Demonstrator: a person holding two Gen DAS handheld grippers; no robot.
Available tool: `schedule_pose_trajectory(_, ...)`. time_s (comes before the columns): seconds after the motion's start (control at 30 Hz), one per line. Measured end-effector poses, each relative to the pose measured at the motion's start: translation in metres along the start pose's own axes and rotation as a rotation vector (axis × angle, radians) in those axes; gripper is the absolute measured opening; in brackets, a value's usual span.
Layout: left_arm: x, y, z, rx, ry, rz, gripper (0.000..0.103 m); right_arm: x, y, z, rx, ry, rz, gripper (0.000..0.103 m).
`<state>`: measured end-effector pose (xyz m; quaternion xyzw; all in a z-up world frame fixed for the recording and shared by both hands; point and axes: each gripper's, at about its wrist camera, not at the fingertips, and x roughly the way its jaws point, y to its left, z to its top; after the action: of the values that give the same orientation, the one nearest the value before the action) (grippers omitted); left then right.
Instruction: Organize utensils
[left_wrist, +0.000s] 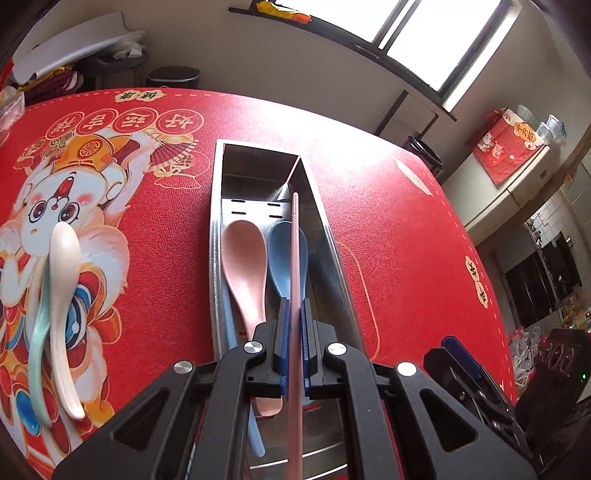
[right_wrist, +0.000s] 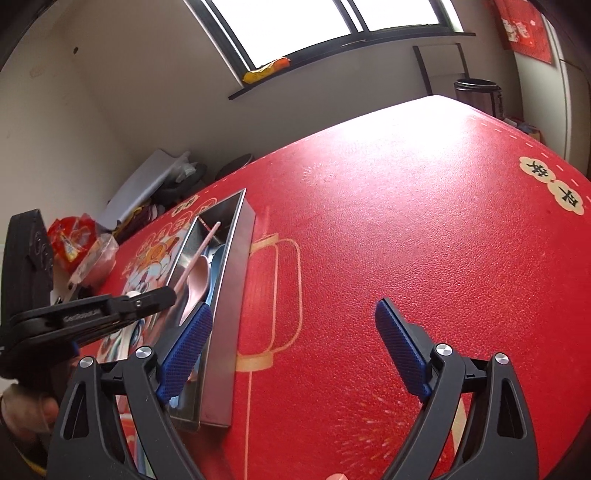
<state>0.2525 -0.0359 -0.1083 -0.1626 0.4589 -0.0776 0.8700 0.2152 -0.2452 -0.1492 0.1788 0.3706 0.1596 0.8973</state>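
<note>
1. Chopstick (left_wrist: 294, 258): a thin, stiff pink stick, probably light and smooth plastic, so it can swivel or slide between flat pads. It is pinched partway along its length, with a long stretch reaching out ahead of the jaws and the rest running back under the camera.
2. Left gripper (left_wrist: 294, 314) is clamped tight on the chopstick, its blue pads nearly meeting around it. A hold this far from the tip leaves the free end liable to swing; the squeeze needs to stay firm until the stick lies low in the tray.
3. Tray (left_wrist: 218, 229), a long steel box with a divider, lies directly below and ahead of the left jaws. The chopstick's tip hangs over the far part of it, close to the divider.
4. Pink spoon (left_wrist: 244, 273) and blue spoon (left_wrist: 280, 254) lie in the tray just below the jaws, bowls pointing away. They look like light, hard plastic.
5. White spoon (left_wrist: 63, 295) lies on the red table mat (left_wrist: 388, 221), well off to the left of the left jaws, not yet in the tray. Its curved handle looks the easiest place to pinch.
6. Right gripper (right_wrist: 291, 350) stands wide apart and holds nothing, pointing down over the mat, with the tray just beside its left finger.
7. Left gripper pitches steeply down along the tray's length.
</note>
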Motion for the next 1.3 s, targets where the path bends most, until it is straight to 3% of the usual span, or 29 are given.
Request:
schedule_pose_trajectory(0.37,0.026,-0.008,0.007,-0.009,0.043,-0.029,0.006,0.003,-0.001,-0.001,0.006,0.018,0.002,0.087)
schedule_pose_trajectory(0.57,0.01,-0.007,0.012,0.038,-0.011,-0.074,0.015,0.004,0.001,0.0,-0.001,0.019,0.0,0.087)
schedule_pose_trajectory(0.73,-0.029,0.0,0.017,0.127,-0.096,-0.049,0.022,0.004,0.003,-0.001,-0.01,0.016,0.002,0.087)
schedule_pose_trajectory(0.93,-0.082,0.043,0.001,0.194,-0.16,0.02,0.027,-0.003,0.006,-0.003,-0.015,-0.014,0.015,0.087)
schedule_pose_trajectory(1.1,-0.108,0.103,-0.022,0.146,-0.154,0.088,0.036,-0.011,0.013,-0.005,-0.032,-0.055,0.024,0.088)
schedule_pose_trajectory(1.3,-0.11,0.159,-0.046,0.057,-0.115,0.113,0.036,-0.021,0.02,-0.013,-0.015,-0.065,0.033,0.088)
